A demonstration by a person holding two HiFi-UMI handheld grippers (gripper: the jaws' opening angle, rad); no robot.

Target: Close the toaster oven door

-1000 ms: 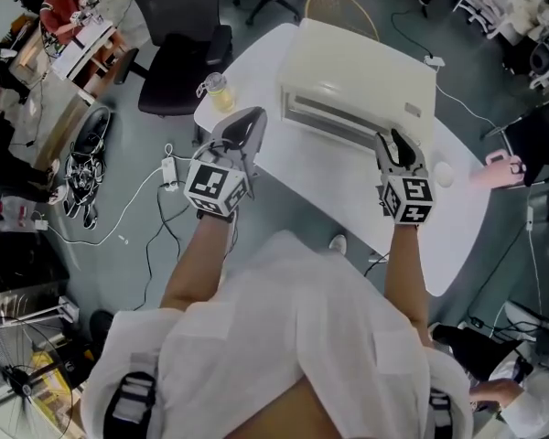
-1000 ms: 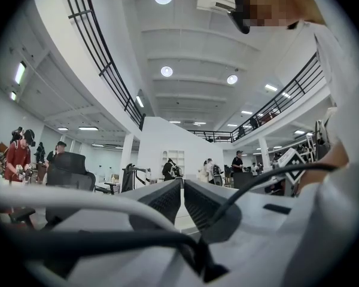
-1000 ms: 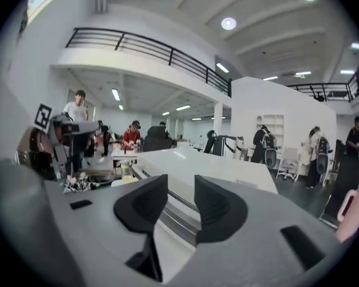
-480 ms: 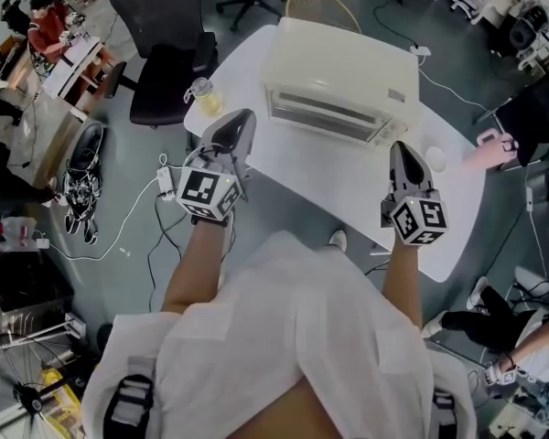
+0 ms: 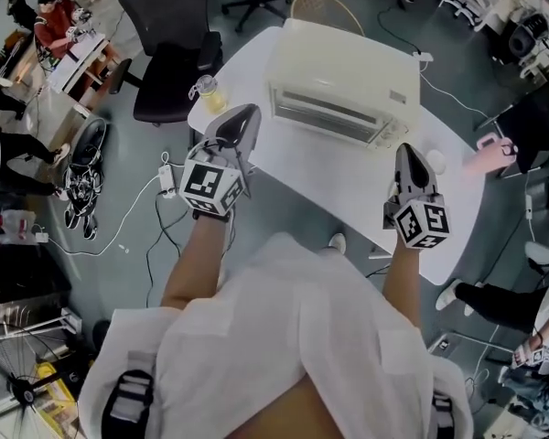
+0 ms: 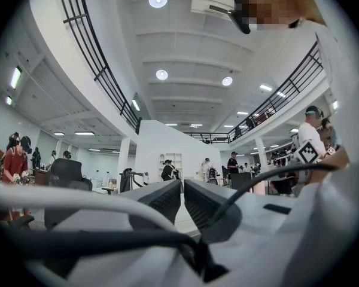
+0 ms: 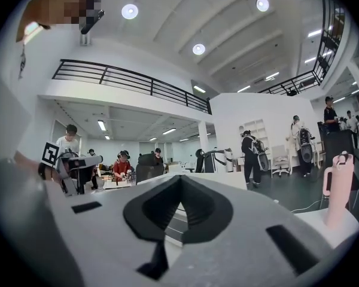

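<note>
The cream toaster oven (image 5: pixel 348 67) stands on the white table (image 5: pixel 302 167), and its glass door (image 5: pixel 334 117) lies flat against the front. My left gripper (image 5: pixel 245 115) hovers off the oven's left front corner, over the table edge, its jaws together and empty. My right gripper (image 5: pixel 408 152) hangs just in front of the oven's right front corner, apart from it, shut on nothing. In the left gripper view the left gripper (image 6: pixel 182 187) points across the room. In the right gripper view the right gripper (image 7: pixel 180 181) has its jaws pressed together.
A bottle of yellow liquid (image 5: pixel 208 92) stands at the table's left edge. A small white round object (image 5: pixel 435 161) lies at the right. A pink bottle (image 7: pixel 338 187) is off to the right. A black office chair (image 5: pixel 169 62) and floor cables (image 5: pixel 156 208) are on the left.
The right gripper stood open at the oven's right front corner a second ago; it has since shut and drawn back toward me. The left gripper has barely shifted.
</note>
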